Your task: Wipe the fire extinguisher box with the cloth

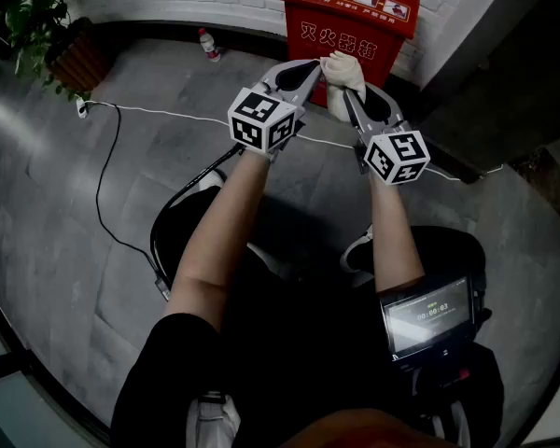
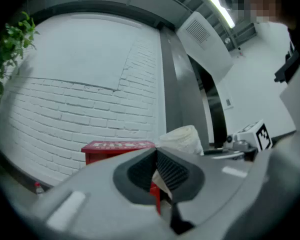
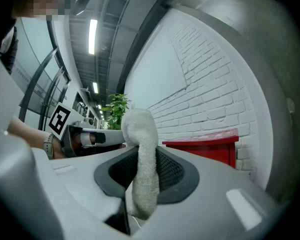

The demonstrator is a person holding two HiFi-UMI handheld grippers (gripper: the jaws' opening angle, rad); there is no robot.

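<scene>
The red fire extinguisher box (image 1: 350, 17) stands against the white brick wall, and it also shows in the left gripper view (image 2: 115, 148) and the right gripper view (image 3: 210, 146). A white cloth (image 1: 343, 80) hangs in front of it, off the floor. My right gripper (image 1: 343, 90) is shut on the cloth (image 3: 142, 159), which is folded over between its pads. My left gripper (image 1: 317, 65) meets the cloth's upper end, jaws closed, with the bunched cloth (image 2: 182, 138) just past its tips and a pale strip between its fingers. Both grippers hover short of the box.
A potted plant (image 1: 37, 21) stands at the far left by the wall. A small bottle (image 1: 208, 45) sits left of the box. A white cable (image 1: 168, 113) and a black cable (image 1: 101, 194) run over the grey floor. A screen device (image 1: 429, 315) hangs at the person's waist.
</scene>
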